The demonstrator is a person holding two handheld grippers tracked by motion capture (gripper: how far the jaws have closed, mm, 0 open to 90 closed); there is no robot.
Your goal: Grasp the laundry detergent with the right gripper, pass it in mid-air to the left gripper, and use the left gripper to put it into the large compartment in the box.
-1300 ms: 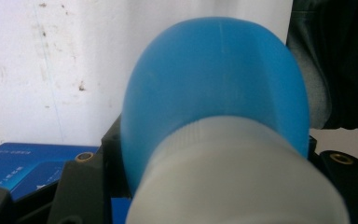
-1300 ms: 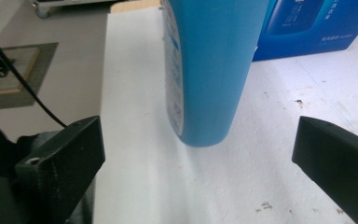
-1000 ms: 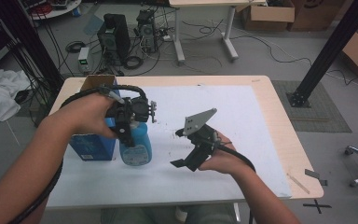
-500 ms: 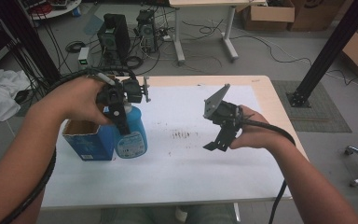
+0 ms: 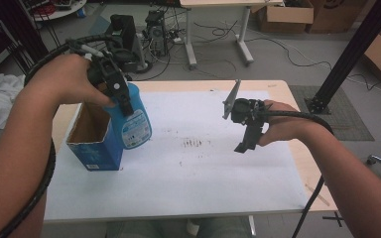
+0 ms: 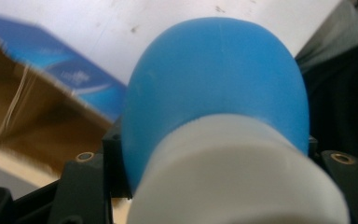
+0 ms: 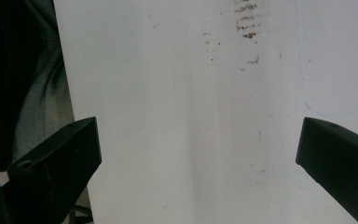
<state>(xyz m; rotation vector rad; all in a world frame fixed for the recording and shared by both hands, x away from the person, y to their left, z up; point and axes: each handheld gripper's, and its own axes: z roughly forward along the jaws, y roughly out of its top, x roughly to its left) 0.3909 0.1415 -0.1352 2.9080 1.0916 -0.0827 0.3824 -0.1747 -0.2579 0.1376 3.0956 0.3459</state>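
A blue bottle (image 5: pixel 137 127) with a white cap hangs tilted just above the table, against the right side of an open blue cardboard box (image 5: pixel 95 152). My left gripper (image 5: pixel 123 105) is shut on the bottle's neck from above. In the left gripper view the bottle (image 6: pixel 214 79) bulges between the jaws, with the box (image 6: pixel 51 74) open below at the left. My right gripper (image 5: pixel 247 143) hovers over the white mat (image 5: pixel 203 178) right of centre. Its jaws have just opened a little wider, with nothing between them. The right gripper (image 7: pixel 198 154) looks down on the bare mat (image 7: pixel 191 93).
Brown smudges (image 5: pixel 193 144) mark the mat's middle. The wooden table edge (image 5: pixel 297 124) runs along the right. On the floor behind stand computer cases (image 5: pixel 124 29), a desk frame (image 5: pixel 218 34), cardboard boxes (image 5: pixel 283 15) and a slanted black pole (image 5: pixel 347 54).
My left gripper has lifted the bottle off the mat and up beside the box. My right gripper has drawn away to the right and risen.
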